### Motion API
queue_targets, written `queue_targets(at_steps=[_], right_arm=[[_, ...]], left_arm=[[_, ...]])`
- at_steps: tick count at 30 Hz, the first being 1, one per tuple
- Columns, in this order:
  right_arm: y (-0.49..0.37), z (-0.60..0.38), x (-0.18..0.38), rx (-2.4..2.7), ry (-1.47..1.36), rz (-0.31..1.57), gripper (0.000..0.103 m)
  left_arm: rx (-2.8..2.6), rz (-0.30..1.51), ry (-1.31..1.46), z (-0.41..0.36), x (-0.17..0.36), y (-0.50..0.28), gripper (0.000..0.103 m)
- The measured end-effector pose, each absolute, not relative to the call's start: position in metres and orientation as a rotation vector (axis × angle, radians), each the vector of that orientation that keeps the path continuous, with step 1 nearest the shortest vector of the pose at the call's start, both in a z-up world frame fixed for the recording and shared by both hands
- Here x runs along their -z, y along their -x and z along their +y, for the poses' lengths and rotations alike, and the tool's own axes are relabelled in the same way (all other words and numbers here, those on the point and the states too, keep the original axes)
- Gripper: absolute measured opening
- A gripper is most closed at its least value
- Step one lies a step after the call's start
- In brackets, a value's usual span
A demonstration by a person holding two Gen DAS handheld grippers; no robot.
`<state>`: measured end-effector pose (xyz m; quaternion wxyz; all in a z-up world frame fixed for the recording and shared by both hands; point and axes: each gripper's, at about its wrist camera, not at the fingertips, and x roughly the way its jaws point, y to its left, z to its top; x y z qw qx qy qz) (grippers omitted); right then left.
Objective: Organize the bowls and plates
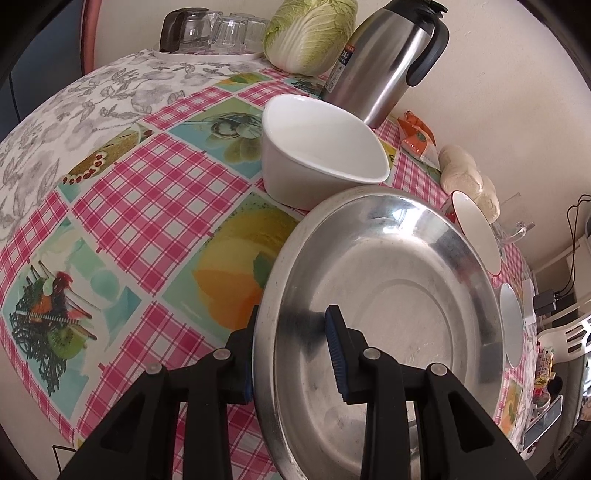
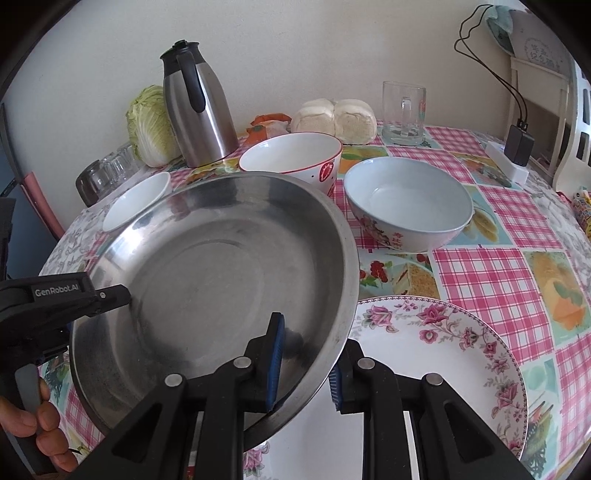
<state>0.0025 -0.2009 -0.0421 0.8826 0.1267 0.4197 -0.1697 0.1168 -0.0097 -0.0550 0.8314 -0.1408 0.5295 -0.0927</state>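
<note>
A wide steel plate (image 1: pixel 388 314) is held by both grippers, slightly tilted over the checked tablecloth. My left gripper (image 1: pixel 291 354) is shut on its left rim, one blue pad inside and one outside. In the right wrist view the steel plate (image 2: pixel 207 280) fills the middle; my right gripper (image 2: pixel 306 373) is shut on its right rim, and the left gripper (image 2: pixel 123 295) shows at the opposite edge with a hand below it. A floral plate (image 2: pixel 443 354) lies under the steel plate's right edge. A red-patterned bowl (image 2: pixel 291 155), a pale blue bowl (image 2: pixel 410 199) and a white bowl (image 1: pixel 321 147) stand behind.
A steel thermos jug (image 2: pixel 199 107), a cabbage (image 2: pixel 151 125), bread buns (image 2: pixel 332 118) and a glass mug (image 2: pixel 404 110) line the wall side. A tray of glasses (image 1: pixel 210 33) sits at the far left corner. A white chair (image 2: pixel 576 122) stands at the right.
</note>
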Motion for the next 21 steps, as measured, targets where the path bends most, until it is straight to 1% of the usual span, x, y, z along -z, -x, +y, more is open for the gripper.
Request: queue_targets(at_steps=[13, 15, 16, 17, 19, 21], right_arm=[[-0.002, -0.206, 0.041, 0.373, -0.286, 0.876, 0.024], [-0.002, -0.206, 0.040, 0.373, -0.296, 0.876, 0.024], [-0.002, -0.207, 0.040, 0.373, -0.302, 0.877, 0.024], [-0.002, -0.208, 0.040, 0.375, -0.307, 0.876, 0.025], [-0.001, -0.210, 0.038, 0.379, -0.316, 0.871, 0.038], [0.000, -0.211, 0.035, 0.376, -0.328, 0.862, 0.039]], left_arm=[[0.218, 1.129, 0.292, -0.016, 0.056, -0.119, 0.033], [0.215, 1.133, 0.301, -0.015, 0.055, -0.120, 0.035], [0.213, 1.135, 0.303, -0.013, 0.054, -0.120, 0.040], [0.212, 1.134, 0.305, -0.012, 0.053, -0.120, 0.047], [0.210, 1.134, 0.313, -0.009, 0.050, -0.120, 0.054], [0.211, 1.138, 0.319, -0.008, 0.048, -0.120, 0.057]])
